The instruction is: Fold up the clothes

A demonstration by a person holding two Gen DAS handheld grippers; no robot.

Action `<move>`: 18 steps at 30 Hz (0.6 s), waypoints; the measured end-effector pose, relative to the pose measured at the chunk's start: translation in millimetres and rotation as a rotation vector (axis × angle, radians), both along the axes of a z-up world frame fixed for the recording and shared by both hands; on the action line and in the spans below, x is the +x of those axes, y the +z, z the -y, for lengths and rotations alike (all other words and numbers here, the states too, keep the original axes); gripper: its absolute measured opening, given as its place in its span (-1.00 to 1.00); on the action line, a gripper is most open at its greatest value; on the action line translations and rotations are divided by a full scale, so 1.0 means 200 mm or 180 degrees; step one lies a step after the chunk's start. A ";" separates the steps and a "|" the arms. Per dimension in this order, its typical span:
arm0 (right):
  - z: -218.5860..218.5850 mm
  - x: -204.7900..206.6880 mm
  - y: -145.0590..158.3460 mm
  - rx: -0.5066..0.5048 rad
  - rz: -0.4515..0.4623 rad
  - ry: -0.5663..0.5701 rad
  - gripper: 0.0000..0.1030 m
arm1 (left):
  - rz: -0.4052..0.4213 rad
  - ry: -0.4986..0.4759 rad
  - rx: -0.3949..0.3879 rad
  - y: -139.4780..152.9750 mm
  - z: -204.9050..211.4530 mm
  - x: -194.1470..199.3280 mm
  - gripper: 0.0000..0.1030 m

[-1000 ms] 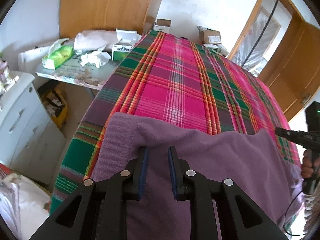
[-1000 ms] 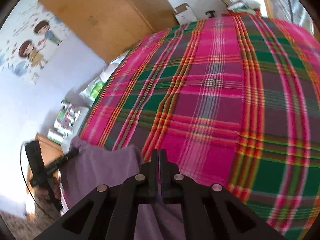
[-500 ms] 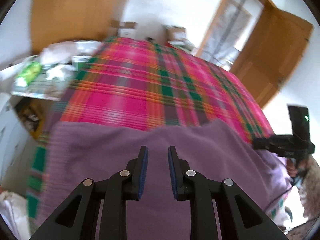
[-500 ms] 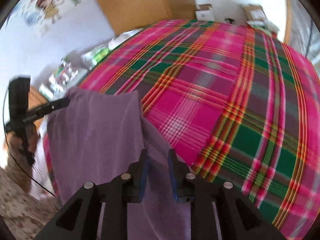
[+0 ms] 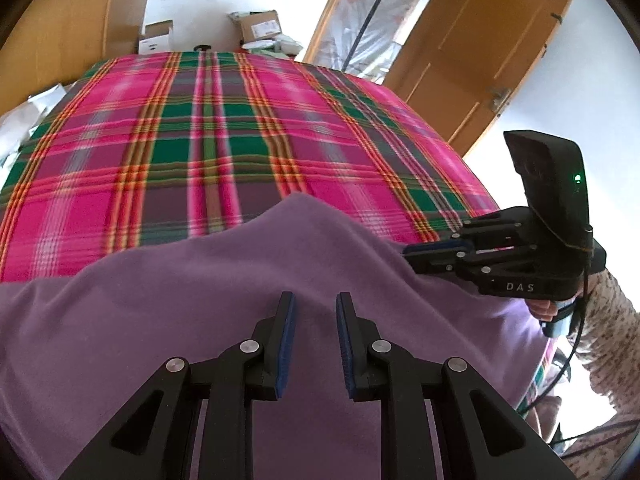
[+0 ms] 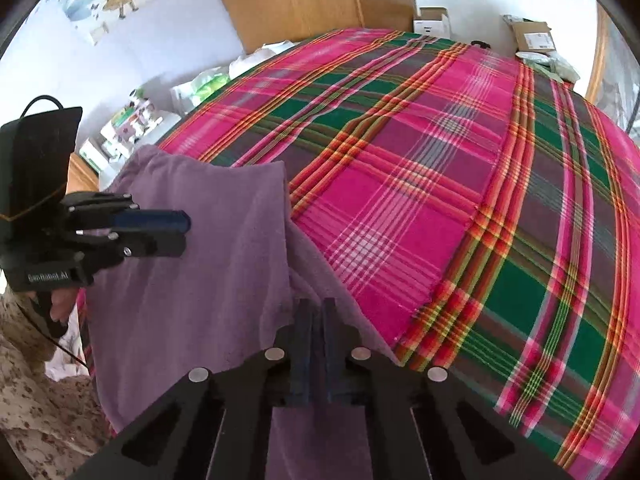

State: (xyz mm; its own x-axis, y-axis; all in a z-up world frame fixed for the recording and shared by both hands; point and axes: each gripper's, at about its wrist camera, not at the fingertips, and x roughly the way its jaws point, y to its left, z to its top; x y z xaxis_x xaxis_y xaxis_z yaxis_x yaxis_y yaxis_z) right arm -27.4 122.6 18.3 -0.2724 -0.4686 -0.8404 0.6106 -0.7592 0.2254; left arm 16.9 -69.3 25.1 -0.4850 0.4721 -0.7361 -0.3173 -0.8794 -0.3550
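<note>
We cannot see the near end of the purple garment (image 5: 224, 320): it runs off the bottom edge of both wrist views and under the left gripper (image 5: 313, 342). In the right wrist view the right gripper (image 6: 317, 336) is smeared by motion, so we cannot tell whether cloth sits between its jaws. The plaid bedspread (image 5: 224, 148) is blurred in the left view. The cardboard boxes (image 5: 260, 28) beyond the bed carry labels too small for us to read. The person's sleeve (image 5: 604, 332) is cut off at the right edge, and the hand under that gripper is mostly hidden.
</note>
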 end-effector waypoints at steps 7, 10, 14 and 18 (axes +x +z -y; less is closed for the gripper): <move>-0.06 -0.06 -0.02 -0.0036 0.0021 -0.0273 -0.93 | 0.0042 -0.0100 0.0030 -0.02 -0.08 -0.07 -0.59; -0.05 -0.05 -0.03 -0.0049 0.0007 -0.0317 -0.93 | 0.0055 -0.0157 0.0053 -0.03 -0.13 -0.10 -0.59; -0.05 -0.05 -0.03 -0.0055 0.0004 -0.0353 -0.92 | 0.0100 -0.0201 0.0039 -0.04 -0.18 -0.15 -0.59; -0.08 -0.06 -0.02 -0.0112 0.0022 -0.0424 -0.87 | 0.0179 -0.0289 0.0025 -0.06 -0.24 -0.22 -0.59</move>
State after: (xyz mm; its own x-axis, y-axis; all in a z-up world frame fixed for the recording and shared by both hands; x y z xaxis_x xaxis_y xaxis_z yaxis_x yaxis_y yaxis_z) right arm -38.4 137.9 15.3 -0.3285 -0.4577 -0.8262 0.5032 -0.8250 0.2570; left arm -26.5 -22.0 12.2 -0.3979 0.5181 -0.7571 -0.3749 -0.8450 -0.3813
